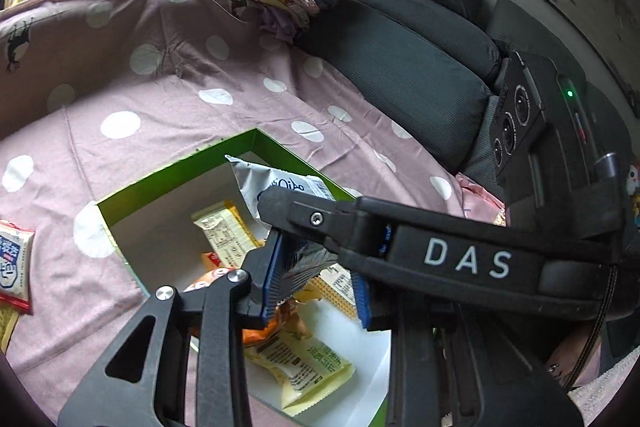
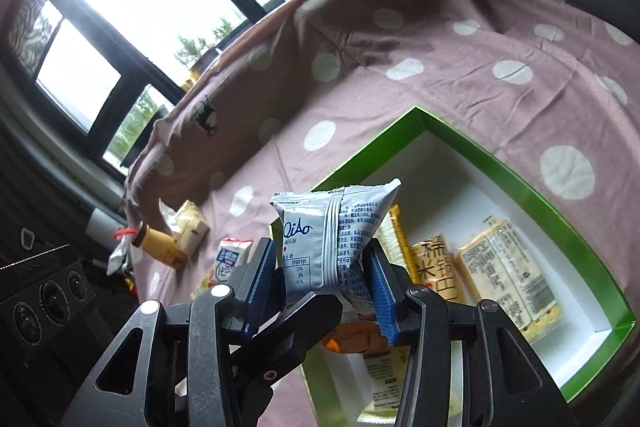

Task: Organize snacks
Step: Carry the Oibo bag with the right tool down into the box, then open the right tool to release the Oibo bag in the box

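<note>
The silver-blue QiAo snack packet (image 2: 334, 247) stands upright, long axis vertical, pinched in the right gripper (image 2: 320, 279) above the green box's (image 2: 532, 193) near corner, its white floor below and beyond. The left gripper (image 1: 316, 283), nearly clenched on nothing, hovers over that box.

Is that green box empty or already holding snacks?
Holding snacks: several yellow packets lie on the white floor of the green box.

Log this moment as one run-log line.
right gripper: shut on silver packet | left gripper: shut, empty | green box: holds snacks
</note>
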